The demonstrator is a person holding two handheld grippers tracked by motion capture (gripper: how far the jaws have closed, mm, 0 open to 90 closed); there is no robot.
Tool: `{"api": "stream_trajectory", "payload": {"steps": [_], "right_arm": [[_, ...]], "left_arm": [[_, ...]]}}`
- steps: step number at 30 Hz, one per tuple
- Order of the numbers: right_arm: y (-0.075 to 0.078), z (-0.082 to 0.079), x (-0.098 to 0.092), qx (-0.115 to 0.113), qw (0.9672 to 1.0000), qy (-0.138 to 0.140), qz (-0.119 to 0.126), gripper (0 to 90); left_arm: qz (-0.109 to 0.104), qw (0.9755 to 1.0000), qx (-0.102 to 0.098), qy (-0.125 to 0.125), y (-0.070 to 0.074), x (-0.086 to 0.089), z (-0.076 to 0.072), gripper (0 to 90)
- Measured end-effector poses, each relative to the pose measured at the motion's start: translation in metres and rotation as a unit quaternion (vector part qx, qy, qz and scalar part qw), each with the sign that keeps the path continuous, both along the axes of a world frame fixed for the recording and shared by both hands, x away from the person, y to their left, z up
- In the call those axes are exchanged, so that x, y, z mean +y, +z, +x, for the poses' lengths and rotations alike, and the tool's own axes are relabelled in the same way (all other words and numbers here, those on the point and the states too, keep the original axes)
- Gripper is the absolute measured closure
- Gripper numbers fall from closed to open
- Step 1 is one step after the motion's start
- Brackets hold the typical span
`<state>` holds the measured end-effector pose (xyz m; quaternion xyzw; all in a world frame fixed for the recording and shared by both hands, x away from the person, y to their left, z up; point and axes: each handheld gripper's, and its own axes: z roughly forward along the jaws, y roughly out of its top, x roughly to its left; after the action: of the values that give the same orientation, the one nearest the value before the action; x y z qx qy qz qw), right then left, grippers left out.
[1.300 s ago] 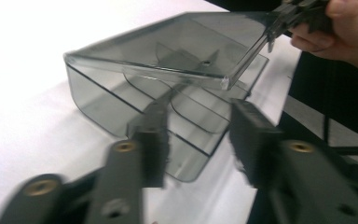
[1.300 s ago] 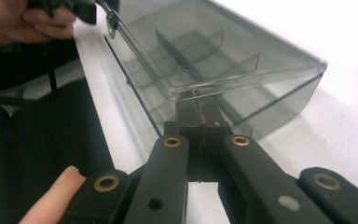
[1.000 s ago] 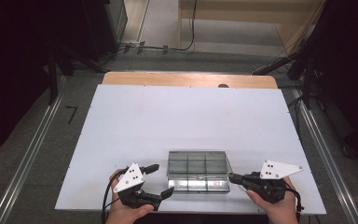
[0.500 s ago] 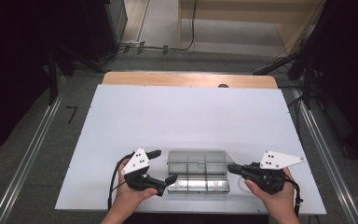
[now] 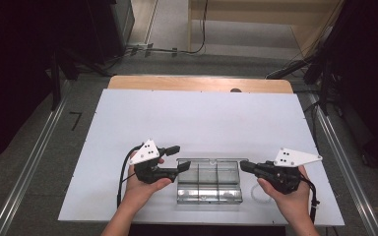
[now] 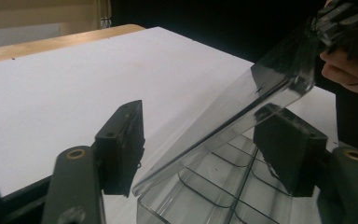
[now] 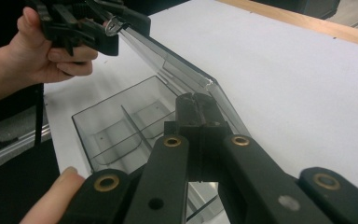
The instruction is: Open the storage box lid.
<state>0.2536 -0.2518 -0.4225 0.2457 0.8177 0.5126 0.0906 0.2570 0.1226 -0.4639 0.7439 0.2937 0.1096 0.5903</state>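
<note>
A: Clear plastic compartment box (image 5: 207,181) sits near the front edge of the white table board (image 5: 197,118), between both hands. Its hinged transparent lid (image 6: 242,107) is now tilted up; one second ago it lay flat and closed in the high view.

B: Grippers?

A: Right gripper (image 7: 196,108) has its jaws pinched together at the lid's end edge, looks like it's clamping that edge. Left gripper (image 6: 209,149) jaws stand wide apart, the lid's other end passing between the pads without clear contact. In the high view the left gripper (image 5: 179,158) has moved forward to the box's left end since a second ago; the right gripper (image 5: 242,165) sits at the right end.

B: So what does that mean?

A: Opening is underway, I'd judge partway, lid at a slant, not laid back. Compartments look empty. Next the lid probably needs swinging farther back, base may slide since nothing pins it.
</note>
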Motion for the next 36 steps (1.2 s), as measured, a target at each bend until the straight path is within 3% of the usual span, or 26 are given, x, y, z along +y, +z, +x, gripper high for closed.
{"api": "stream_trajectory", "payload": {"steps": [2,5,13,18,21,27,30,33,36], "right_arm": [[0.001,0.002,0.001,-0.001,1.0,-0.002,0.0,88.3],[0.002,0.004,0.002,-0.006,1.0,-0.002,-0.003,88.3],[-0.001,0.011,0.008,-0.005,1.0,0.005,-0.005,88.3],[-0.004,0.01,0.01,-0.004,0.9999,0.006,-0.011,88.2],[-0.009,0.009,0.005,0.002,0.9999,0.011,-0.013,87.4],[-0.017,0.011,-0.013,0.014,0.9999,0.002,0.004,69.6],[-0.017,0.014,-0.017,0.008,0.9998,-0.015,0.01,58.3],[-0.017,0.022,-0.016,0.01,0.9996,-0.019,0.017,47.1],[-0.019,0.03,-0.008,0.009,0.9997,-0.018,0.012,43.8]], "left_arm": [[-0.007,0.9999,0.005,-0.008,-0.001,-0.001,0.002,44.0],[0.007,0.9998,0.007,-0.016,-0.004,-0.004,0.003,49.8],[0.004,0.9999,0.01,-0.011,-0.015,0.003,0.01,62.1],[-0.003,0.9996,0.022,-0.017,-0.022,0.007,0.013,63.1],[0.0,0.9996,0.018,-0.021,-0.022,0.007,0.013,63.5],[-0.009,0.9995,0.021,-0.02,-0.022,0.008,0.016,64.8],[-0.014,0.9995,0.023,-0.018,-0.023,0.009,0.018,66.0],[-0.022,0.9993,0.028,-0.015,-0.023,0.009,0.02,67.0],[-0.025,0.9991,0.031,-0.014,-0.024,0.01,0.021,67.8]]}}
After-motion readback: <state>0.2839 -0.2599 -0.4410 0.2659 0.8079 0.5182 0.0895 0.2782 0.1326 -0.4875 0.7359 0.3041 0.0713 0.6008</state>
